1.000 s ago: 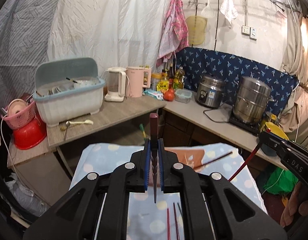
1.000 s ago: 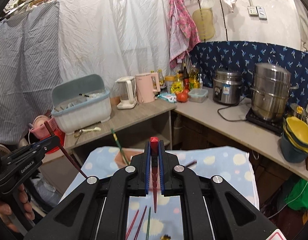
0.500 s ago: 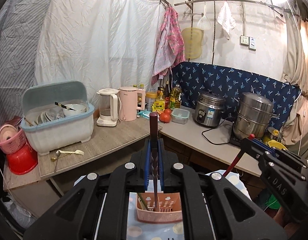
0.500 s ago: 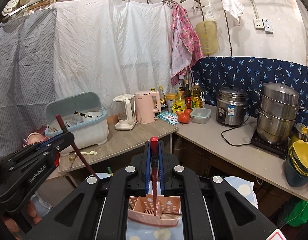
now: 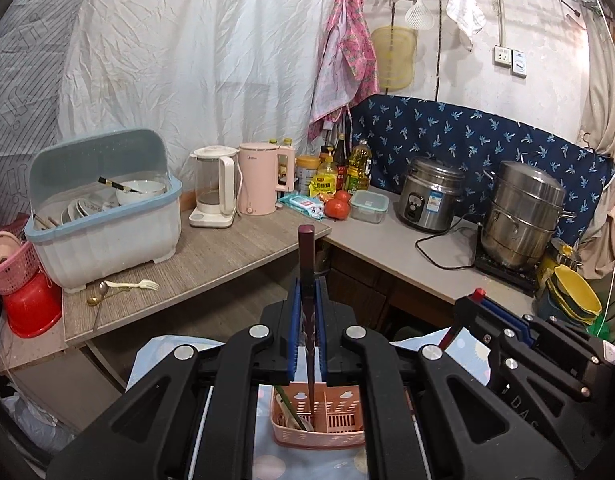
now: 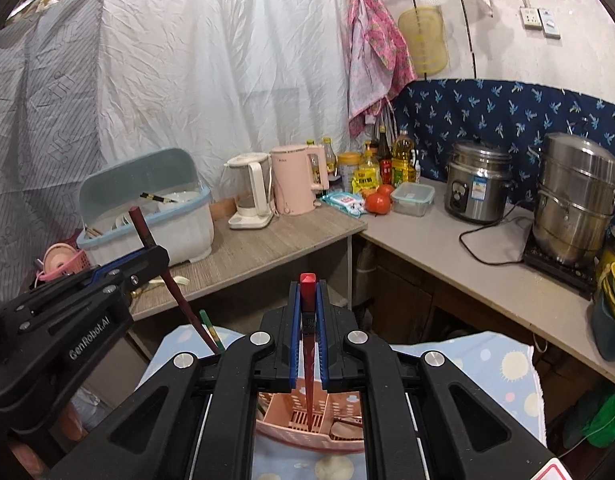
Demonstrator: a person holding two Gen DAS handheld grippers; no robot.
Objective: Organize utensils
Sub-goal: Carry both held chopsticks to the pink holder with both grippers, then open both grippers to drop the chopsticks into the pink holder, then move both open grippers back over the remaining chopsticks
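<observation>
Nearest the lenses, both tongs are clamped on chopsticks. The left tongs (image 5: 307,300) pinch a dark maroon chopstick (image 5: 307,248) almost upright, and its tip now hangs inside the pink utensil basket (image 5: 319,432). A second ago that basket lay farther off on the spotted cloth (image 6: 487,368), with loose chopsticks showing on the cloth beneath the tongs; both hands have since travelled forward together, so the basket sits directly under the blue pads.

The right tongs (image 6: 307,304) grip a red chopstick (image 6: 308,292) the same way, tip pointing down into a slotted compartment of the basket, though whether it touches the floor of it I cannot tell. A green chopstick (image 5: 285,400) already leans in the basket's left section.

My reading is that the carry is finished and the release comes next — each stick looks lined up to drop in once its tongs part.

In the right-hand view the left tool's black body carries white lettering, "GenRobot.AI", and in the left-hand view the right tool shows part of a word, "DAS".

Farther off, on the wooden table (image 5: 211,256), stand a lidded dish rack (image 5: 103,216), a clear kettle (image 5: 213,188) and a pink kettle (image 5: 261,178) with a small grey brand mark too faint to read. The rice cooker (image 5: 431,196) bears a blue and white sticker, and the yellow packet among the bottles has print — both illegible from here.
</observation>
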